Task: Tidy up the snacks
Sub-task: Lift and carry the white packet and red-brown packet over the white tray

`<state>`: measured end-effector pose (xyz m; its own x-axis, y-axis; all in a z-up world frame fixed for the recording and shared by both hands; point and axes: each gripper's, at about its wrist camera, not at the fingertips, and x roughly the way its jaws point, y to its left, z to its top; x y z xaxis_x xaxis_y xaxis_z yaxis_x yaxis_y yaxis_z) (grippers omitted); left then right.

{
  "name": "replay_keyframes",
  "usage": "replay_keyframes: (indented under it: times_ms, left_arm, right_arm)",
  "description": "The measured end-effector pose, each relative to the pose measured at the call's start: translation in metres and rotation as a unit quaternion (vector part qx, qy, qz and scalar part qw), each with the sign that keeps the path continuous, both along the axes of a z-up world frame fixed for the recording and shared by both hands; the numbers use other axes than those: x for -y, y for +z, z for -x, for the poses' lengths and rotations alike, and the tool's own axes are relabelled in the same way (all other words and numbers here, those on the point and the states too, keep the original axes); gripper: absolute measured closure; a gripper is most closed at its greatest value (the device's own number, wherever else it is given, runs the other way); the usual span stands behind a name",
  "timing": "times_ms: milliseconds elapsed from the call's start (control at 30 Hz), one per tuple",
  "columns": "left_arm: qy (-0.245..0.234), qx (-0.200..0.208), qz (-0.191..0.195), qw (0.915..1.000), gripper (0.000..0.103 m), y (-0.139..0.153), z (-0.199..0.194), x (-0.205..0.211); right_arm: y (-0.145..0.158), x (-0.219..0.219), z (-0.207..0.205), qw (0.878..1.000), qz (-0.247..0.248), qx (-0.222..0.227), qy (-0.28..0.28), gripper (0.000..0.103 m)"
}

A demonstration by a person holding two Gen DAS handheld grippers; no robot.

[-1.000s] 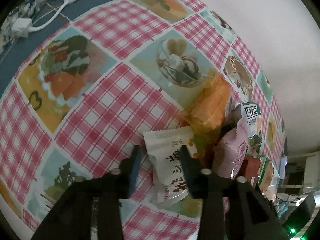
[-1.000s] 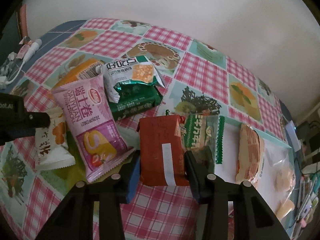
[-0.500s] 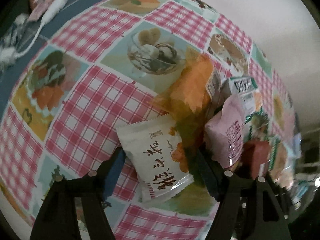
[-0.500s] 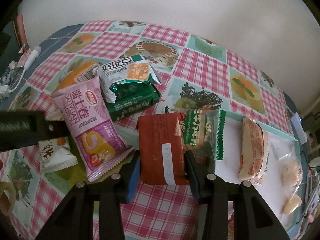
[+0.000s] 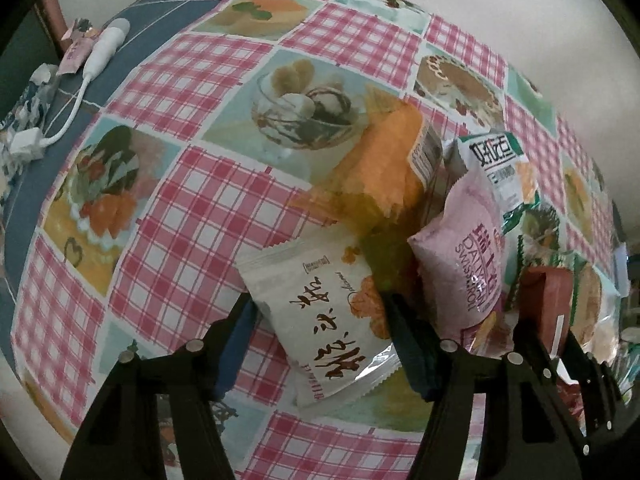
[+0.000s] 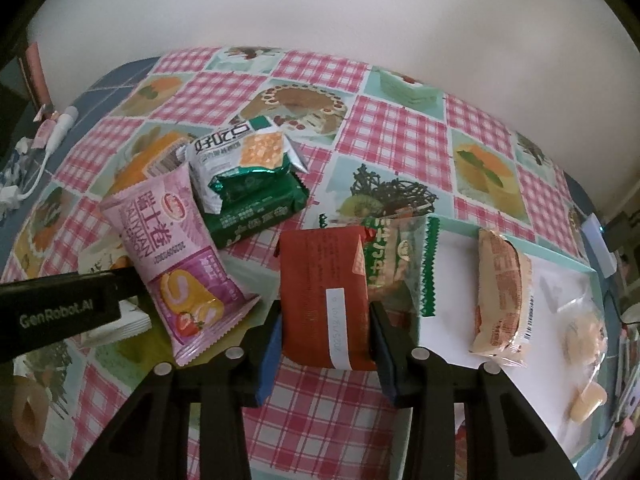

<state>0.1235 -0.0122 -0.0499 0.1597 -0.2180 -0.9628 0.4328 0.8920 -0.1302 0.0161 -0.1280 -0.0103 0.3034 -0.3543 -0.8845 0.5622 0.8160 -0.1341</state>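
A white snack pack (image 5: 304, 292) with brown characters lies flat on the checked tablecloth (image 5: 192, 208). My left gripper (image 5: 318, 308) straddles it, a finger at each long edge, jaws closing, the pack undented. In the right wrist view my right gripper (image 6: 326, 312) is shut on a red-brown pack (image 6: 320, 272), jaws still closing, pads on its sides. A pink roll-cake pack (image 6: 176, 248), an orange pack (image 5: 384, 160), a white-green cracker pack (image 6: 240, 156) and a dark green pack (image 6: 256, 204) lie bunched between the two grippers.
A white tray with a teal rim (image 6: 560, 268) at the right holds a bread pack (image 6: 500, 296) and a clear bag (image 6: 584, 328); a green-edged clear pack (image 6: 404, 264) overlaps its left rim. A white charger and cable (image 5: 100, 48) lie at the far left. A pale wall stands behind.
The left jaws spread from a narrow stance over the white pack's lower end to straddling its full width, and that view rolled. The right gripper kept still on the red-brown pack.
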Motion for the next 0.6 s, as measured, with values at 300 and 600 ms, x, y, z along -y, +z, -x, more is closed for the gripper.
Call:
replay_keyframes:
  times_ms: [300,600]
  left_arm:
    - [0.017,0.034,0.040,0.9985,0.064,0.050,-0.008,-0.033]
    - [0.012,0.039,0.051,0.9979,0.062,0.061,0.002,-0.028]
  right_arm:
    - [0.023,0.007,0.013,0.999,-0.005,0.025,-0.023,0.061]
    - [0.058,0.010,0.034,0.997,-0.004,0.066,-0.039,0.061]
